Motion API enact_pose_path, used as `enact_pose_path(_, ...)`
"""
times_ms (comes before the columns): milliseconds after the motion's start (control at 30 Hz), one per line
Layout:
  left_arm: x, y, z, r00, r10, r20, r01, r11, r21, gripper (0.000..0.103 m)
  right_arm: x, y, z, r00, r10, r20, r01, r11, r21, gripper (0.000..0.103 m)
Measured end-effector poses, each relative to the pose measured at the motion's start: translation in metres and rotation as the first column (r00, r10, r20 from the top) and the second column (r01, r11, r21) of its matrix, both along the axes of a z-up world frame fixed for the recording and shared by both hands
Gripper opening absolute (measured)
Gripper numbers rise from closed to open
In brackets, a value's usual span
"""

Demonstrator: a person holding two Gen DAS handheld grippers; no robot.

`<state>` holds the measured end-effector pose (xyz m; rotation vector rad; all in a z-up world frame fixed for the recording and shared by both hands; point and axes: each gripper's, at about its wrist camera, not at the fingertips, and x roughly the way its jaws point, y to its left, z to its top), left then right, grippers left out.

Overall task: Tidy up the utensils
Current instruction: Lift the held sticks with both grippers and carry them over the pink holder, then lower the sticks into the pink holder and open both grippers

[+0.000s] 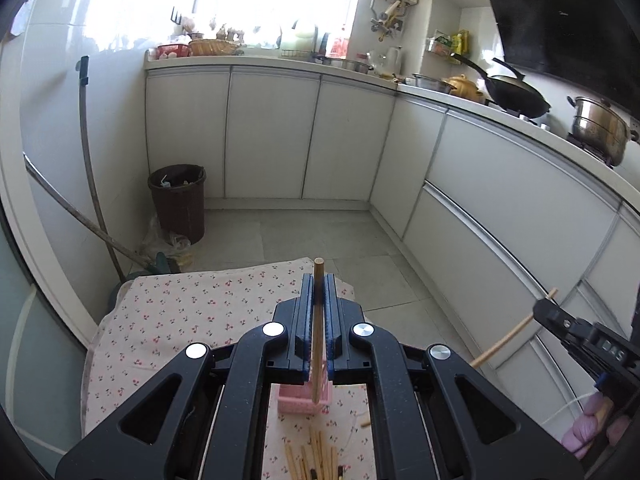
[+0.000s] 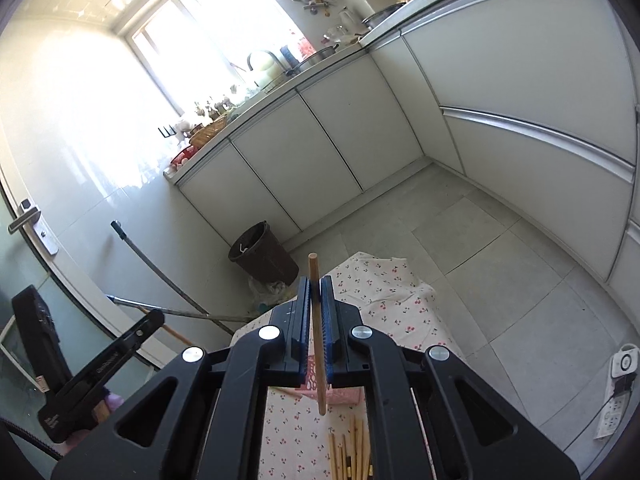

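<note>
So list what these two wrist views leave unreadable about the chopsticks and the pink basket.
- Pink basket: both views show only a strip; gripper frames hide its rim and contents.
- Loose chopsticks: cut off by the bottom edge in both views, so no count.
- Left gripper chopstick: lower tip overlaps the basket; inside or above, unclear.
- Right gripper chopstick: its height above the cloth is unclear.

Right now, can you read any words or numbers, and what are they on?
Right gripper, white letters on its body: blurred, maybe "D&S", unsure.
Left gripper, small white print on its side: too small to read.
Red-labelled bottles on the counter: too blurred.
The chopstick in each gripper: no writing.
</note>
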<state>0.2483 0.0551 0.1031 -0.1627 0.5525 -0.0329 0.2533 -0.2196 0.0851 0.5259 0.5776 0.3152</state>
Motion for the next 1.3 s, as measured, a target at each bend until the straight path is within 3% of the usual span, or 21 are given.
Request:
enact_pose_path(100, 0.026, 0.0, -0.014, 0.999, 0.008, -0.047, -0.008, 1.0, -0.005, 0.006, 0.008, 0.005, -0.004, 1.0, 0.0, -0.01, 0.0, 1.0, 0.003, 0.006)
enact_pose_path(200, 0.039, 0.011, -0.031, 0.991, 0.026, -0.128, -0.035, 0.997, -0.068, 0.023, 0.015, 0.009, -0.009, 1.0, 0.005, -0.025, -0.005, 1.0, 0.008, 0.006)
enact_pose_path(433, -0.002, 0.054, -0.04, 0.981, 0.119, -0.154, -0.142, 0.978, -0.151, 0.045, 0.023, 0.024, -0.02, 0.999, -0.015, -0.041, 0.016, 1.0, 0.014, 0.006)
enact_pose_path(600, -0.033, 0.076, -0.058, 0.97, 0.148, -0.194, -0.184, 0.965, -0.185, 0.046, 0.033, 0.04, -0.024, 0.998, -0.05, -0.032, 0.05, 0.999, 0.004, 0.006)
enact_pose_path(800, -0.032, 0.08, -0.075, 0.962, 0.134, -0.237, -0.18, 0.966, -0.184, 0.046, 0.05, 0.065, -0.039, 0.997, -0.069, -0.046, 0.067, 0.997, -0.034, 0.006)
enact_pose_path(1033, -0.024, 0.08, -0.096, 0.949, 0.135, -0.285, -0.183, 0.972, -0.15, 0.046, 0.071, 0.093, -0.068, 0.993, -0.023, -0.118, 0.018, 0.999, -0.043, 0.01)
enact_pose_path(1300, -0.023, 0.069, -0.101, 0.949, 0.111, -0.294, -0.155, 0.979, -0.131, 0.053, 0.047, 0.113, -0.06, 0.996, 0.028, -0.081, -0.042, 0.982, -0.186, 0.016)
